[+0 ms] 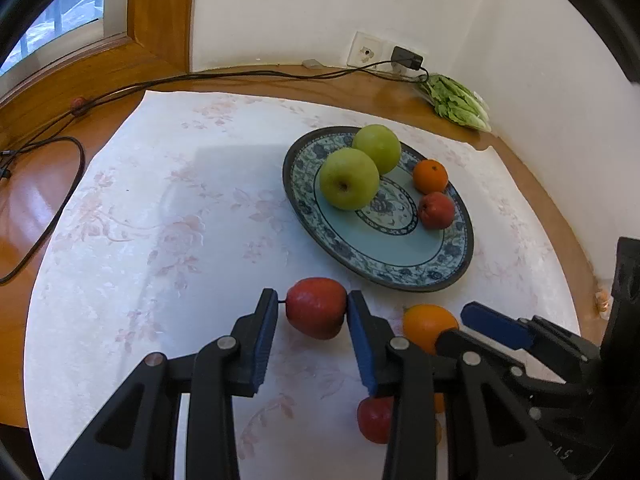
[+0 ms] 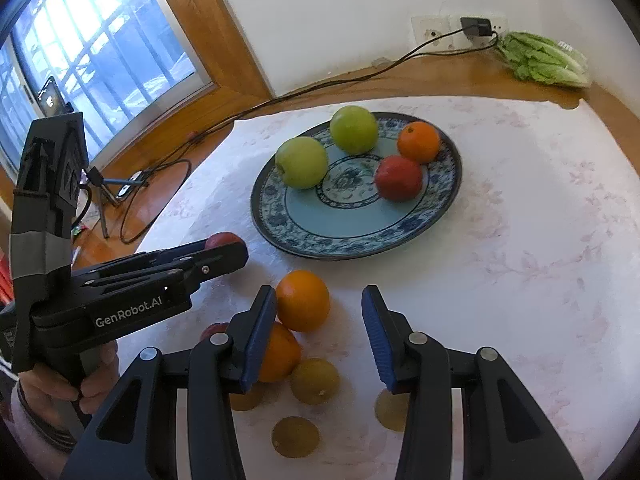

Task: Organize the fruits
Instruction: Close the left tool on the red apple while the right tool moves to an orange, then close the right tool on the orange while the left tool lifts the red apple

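My left gripper (image 1: 312,306) is shut on a red apple (image 1: 316,314), which lies sideways with its stem against the left pad, just short of the blue patterned plate (image 1: 380,276). On the plate (image 2: 340,248) sit two green apples (image 2: 302,162), an orange (image 2: 418,142) and a red apple (image 2: 399,178). My right gripper (image 2: 319,306) stands open over the cloth. An orange (image 2: 303,300) lies between its tips, close to the left pad and apart from the right one. Beneath that gripper lie another orange (image 2: 282,354), a yellowish fruit (image 2: 315,380) and a partly hidden red fruit (image 1: 374,420).
A white flowered cloth (image 2: 540,240) covers the round wooden table. A bag of lettuce (image 2: 540,58) lies by the back wall under a socket with a plugged charger (image 2: 476,26). A black cable (image 1: 200,76) runs left toward the window. Flat yellowish discs (image 2: 296,436) lie on the cloth nearby.
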Demonstrator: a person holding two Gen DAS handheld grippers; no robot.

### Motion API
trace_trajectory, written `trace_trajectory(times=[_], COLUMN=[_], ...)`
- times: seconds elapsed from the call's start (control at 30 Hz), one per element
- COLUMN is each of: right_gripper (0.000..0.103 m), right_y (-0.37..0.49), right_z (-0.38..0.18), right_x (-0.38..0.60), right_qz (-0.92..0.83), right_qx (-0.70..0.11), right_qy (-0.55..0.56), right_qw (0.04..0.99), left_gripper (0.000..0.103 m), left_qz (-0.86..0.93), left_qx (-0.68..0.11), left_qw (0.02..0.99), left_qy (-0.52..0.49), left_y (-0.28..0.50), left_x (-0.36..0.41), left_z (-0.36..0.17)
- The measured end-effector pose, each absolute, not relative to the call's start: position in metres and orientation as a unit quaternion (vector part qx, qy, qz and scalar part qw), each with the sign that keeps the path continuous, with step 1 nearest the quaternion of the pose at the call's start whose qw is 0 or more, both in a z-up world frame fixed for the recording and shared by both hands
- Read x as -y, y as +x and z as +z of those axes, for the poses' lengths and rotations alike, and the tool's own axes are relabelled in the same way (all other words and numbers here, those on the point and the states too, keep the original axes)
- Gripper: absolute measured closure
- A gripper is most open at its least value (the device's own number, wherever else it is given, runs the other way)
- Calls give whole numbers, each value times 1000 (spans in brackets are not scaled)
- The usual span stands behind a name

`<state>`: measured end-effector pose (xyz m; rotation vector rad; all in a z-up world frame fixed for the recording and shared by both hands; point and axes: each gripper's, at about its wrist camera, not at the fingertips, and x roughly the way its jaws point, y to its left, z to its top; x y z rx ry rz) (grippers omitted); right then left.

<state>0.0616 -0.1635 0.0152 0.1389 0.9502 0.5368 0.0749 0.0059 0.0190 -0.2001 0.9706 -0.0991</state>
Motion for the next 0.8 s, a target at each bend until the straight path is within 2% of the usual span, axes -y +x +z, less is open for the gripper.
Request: trace_trajectory(times=[0.53, 0.6, 0.67, 0.8], right_gripper=[58, 61, 70, 70], right_y=[69, 69, 70, 70], right_z=[8, 8, 9, 9], right_x=[160, 161, 162, 164], right_qz=[262, 260, 256, 255], right_qx=[-460, -461, -463, -464], right_qy=[89, 92, 91, 95], right_qw=[844, 843, 844, 843], left_gripper=[66, 66, 66, 66], left_qz=[-45, -46, -48, -49], left_qx=[-459, -459, -458, -456], left_qw=[881, 881, 882, 883], left_qy=[-104, -104, -104, -104], left_y=[70, 70, 70, 68], left_x=[-11, -12, -12, -12], left_z=[20, 20, 21, 22])
